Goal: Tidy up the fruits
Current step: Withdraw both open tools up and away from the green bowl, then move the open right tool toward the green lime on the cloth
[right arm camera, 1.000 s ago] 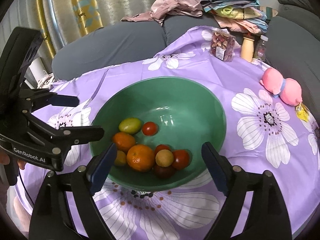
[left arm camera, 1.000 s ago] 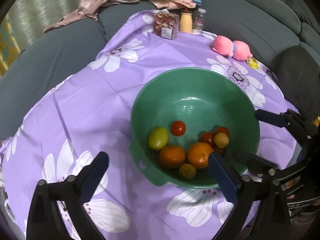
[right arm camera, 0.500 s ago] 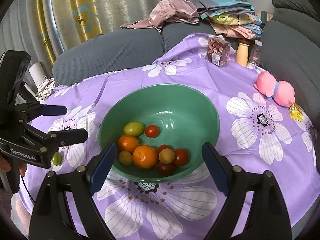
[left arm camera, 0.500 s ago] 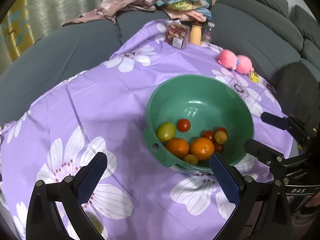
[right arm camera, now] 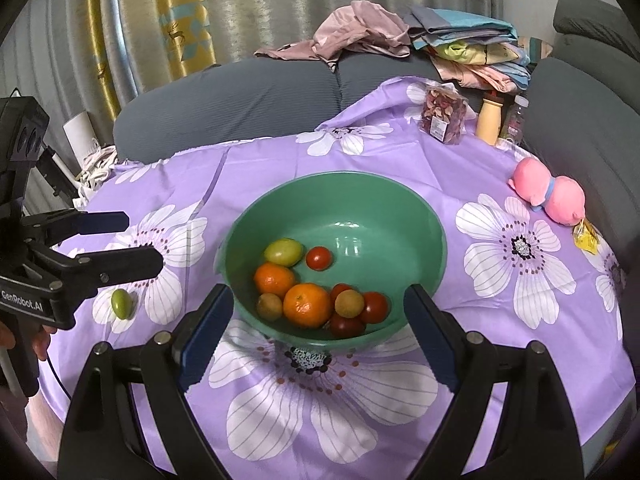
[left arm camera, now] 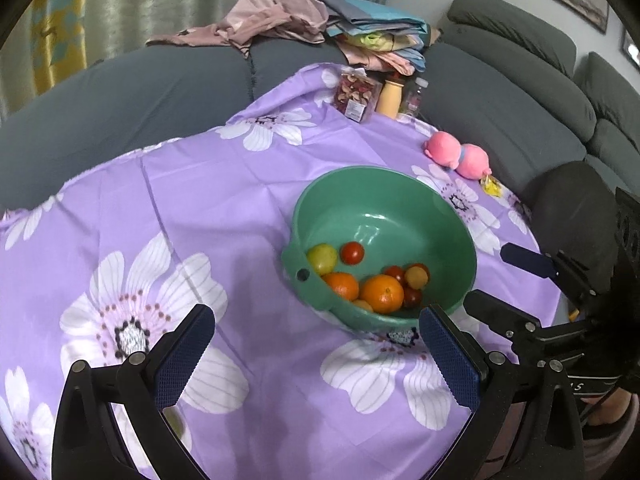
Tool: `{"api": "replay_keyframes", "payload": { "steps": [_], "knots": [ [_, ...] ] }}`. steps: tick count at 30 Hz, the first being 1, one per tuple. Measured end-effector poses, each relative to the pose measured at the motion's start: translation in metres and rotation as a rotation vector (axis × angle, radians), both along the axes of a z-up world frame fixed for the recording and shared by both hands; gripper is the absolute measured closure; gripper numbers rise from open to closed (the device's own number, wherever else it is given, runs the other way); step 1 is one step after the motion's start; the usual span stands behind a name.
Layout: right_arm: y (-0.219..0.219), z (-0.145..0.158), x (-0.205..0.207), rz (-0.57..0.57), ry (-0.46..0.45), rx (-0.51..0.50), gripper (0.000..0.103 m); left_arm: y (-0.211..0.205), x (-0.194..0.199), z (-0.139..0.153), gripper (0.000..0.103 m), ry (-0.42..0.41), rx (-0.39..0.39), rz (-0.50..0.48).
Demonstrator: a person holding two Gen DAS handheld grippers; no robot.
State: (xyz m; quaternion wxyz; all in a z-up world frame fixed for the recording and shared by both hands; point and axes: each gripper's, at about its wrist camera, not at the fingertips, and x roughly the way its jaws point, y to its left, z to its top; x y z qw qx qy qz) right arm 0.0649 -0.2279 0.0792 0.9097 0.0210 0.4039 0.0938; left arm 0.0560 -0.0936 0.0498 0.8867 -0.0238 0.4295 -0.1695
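Both the left claw (left arm camera: pixel 316 354) and the right claw (right arm camera: pixel 316 330) are spread, empty, at six o'clock of the green bowl (right arm camera: pixel 400 200) of fruit.

A home living room. A grey sofa (right arm camera: pixel 248 92) curves around a table under a purple floral cloth (right arm camera: pixel 516 288). Folded bedding and loose clothes (right arm camera: pixel 460 48) are piled on the sofa back at 12 o'clock. Patterned yellow curtains (right arm camera: pixel 168 32) hang at 11 o'clock. A pink plush toy (right arm camera: pixel 548 196) (lying on its side) rests on the cloth at 2 o'clock, with bottles (right arm camera: pixel 490 120) and a snack packet (right arm camera: pixel 442 118) at 1 o'clock.
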Motion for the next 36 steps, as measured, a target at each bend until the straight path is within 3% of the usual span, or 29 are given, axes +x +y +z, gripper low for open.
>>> {"api": "replay_keyframes", "payload": {
  "steps": [13,18,36],
  "knots": [
    [0.033,0.005,-0.007,0.063,0.005,-0.045,0.015,0.024,-0.032,0.004,0.001,-0.027,-0.042,0.015],
    [0.052,0.009,-0.008,0.103,0.001,-0.065,0.015,0.039,-0.043,0.000,0.001,-0.031,-0.020,0.060],
    [0.124,0.009,-0.011,0.272,0.012,-0.117,0.015,0.107,-0.073,-0.014,0.001,-0.005,-0.069,0.179]
  ]
}}
